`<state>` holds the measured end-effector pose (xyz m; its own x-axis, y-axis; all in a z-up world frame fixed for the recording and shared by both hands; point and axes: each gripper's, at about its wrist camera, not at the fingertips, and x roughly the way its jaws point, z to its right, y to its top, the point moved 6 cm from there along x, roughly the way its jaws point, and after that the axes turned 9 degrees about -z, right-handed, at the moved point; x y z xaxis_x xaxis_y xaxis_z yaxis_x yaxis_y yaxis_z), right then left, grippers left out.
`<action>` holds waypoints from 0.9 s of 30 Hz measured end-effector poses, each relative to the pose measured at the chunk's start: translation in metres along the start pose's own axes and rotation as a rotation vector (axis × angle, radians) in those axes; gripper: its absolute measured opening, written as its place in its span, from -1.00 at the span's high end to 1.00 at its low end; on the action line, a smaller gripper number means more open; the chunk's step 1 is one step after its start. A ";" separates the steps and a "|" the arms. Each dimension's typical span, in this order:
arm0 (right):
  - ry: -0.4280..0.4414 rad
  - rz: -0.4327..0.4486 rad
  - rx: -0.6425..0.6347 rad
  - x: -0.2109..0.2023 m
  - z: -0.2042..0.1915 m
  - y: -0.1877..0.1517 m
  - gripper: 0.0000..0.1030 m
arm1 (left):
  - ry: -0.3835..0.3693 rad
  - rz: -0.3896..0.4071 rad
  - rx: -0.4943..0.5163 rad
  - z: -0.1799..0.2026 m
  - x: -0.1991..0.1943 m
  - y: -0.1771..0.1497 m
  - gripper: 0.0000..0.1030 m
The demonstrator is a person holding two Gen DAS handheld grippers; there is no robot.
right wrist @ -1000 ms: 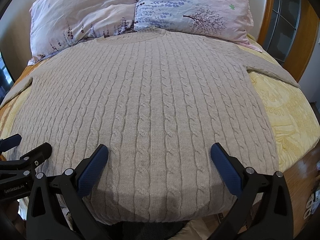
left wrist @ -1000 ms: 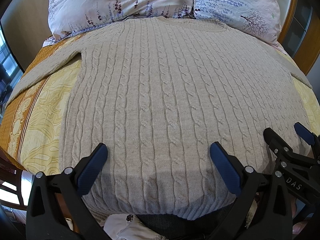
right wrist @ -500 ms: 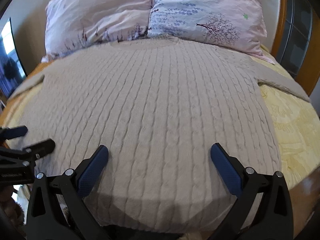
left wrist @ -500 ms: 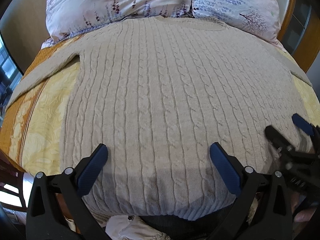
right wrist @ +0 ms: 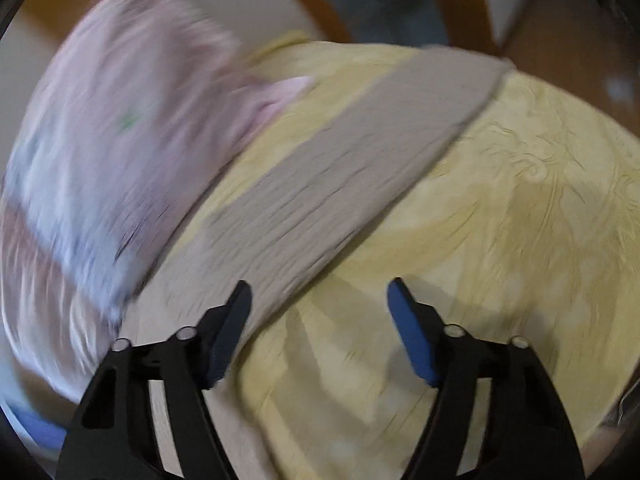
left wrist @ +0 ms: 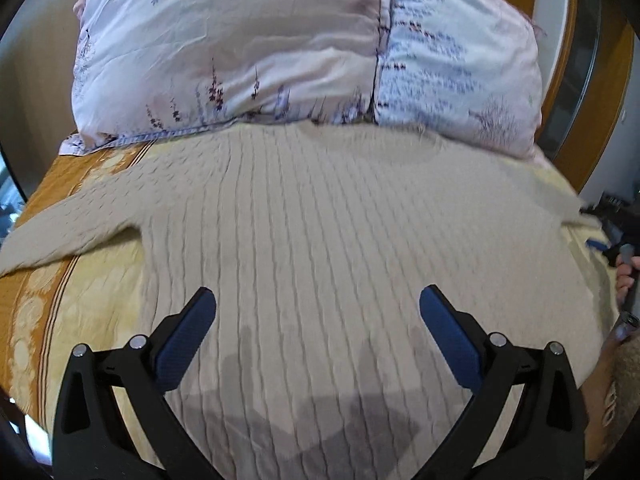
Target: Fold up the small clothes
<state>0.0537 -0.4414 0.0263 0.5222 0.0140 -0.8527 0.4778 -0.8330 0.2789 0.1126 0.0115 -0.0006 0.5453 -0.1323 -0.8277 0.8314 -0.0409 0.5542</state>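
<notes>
The right wrist view is smeared: the pillow [right wrist: 120, 152] at nine o'clock is a streaky blur. The sweater [left wrist: 340, 240] hem is cut off at six o'clock. A hand [left wrist: 624, 280] barely shows at three o'clock.

- Left wrist view looks down along its fingers over the sweater [left wrist: 320, 240], towards the pillows [left wrist: 280, 52].
- Right wrist view, blurred, looks down near the sleeve [right wrist: 340, 168]; both show the bed [right wrist: 520, 220].

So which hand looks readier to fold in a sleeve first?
Probably the right: its tool hangs open right beside the outstretched sleeve. The left tool sits over the middle of the sweater.
</notes>
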 end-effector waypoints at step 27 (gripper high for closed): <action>0.224 0.115 -0.511 -0.027 -0.184 -0.061 0.80 | -0.233 0.053 -0.092 -0.029 0.032 0.067 -0.97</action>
<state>0.1410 -0.2890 0.1136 0.7018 0.1023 -0.7050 0.6607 -0.4638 0.5903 0.1887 0.0336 0.0072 0.5579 -0.3568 -0.7493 0.8143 0.0607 0.5773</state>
